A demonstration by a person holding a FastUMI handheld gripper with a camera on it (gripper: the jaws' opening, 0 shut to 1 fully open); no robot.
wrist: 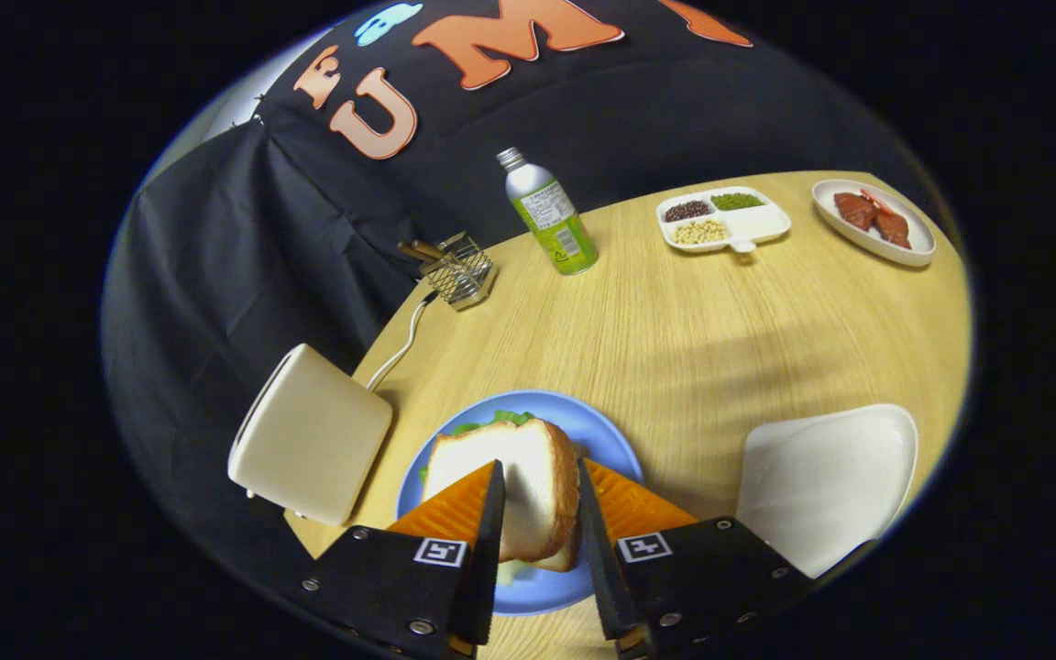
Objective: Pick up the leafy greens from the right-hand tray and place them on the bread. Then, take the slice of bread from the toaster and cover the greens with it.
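Looking down past the gripper [539, 463] at the plate [603, 429], near the front of the table. Seeing the top bread [537, 509] lying there over the greens [491, 422], with a little green poking out at the far edge. Seeing a second bread [566, 555] peeking out under it on the near side.

Holding the two fingers [455, 513] a bit apart, with the top bread sitting in the gap between them. Reaching wider than the gap on the left, under the left finger. Not being able to tell if both fingers are pressing on it or just hanging over it.

Sitting just left of the plate: the toaster [308, 445]. Sitting to the right: the white tray [826, 481], with no greens on it.

Guessing the job is nearly done, with the greens looking covered.

Guessing how the bread is going to feel: very light, soft and squishy, easy to dent or tear. Not slippery. Needing only a gentle squeeze on the brown crust at two sides, not on the soft white middle. Squeezing hard risking a squashed slice. Letting go slowly, so nothing is sliding off the greens. Greens probably being thin and floppy, so pushing the bread sideways risking dragging them off.
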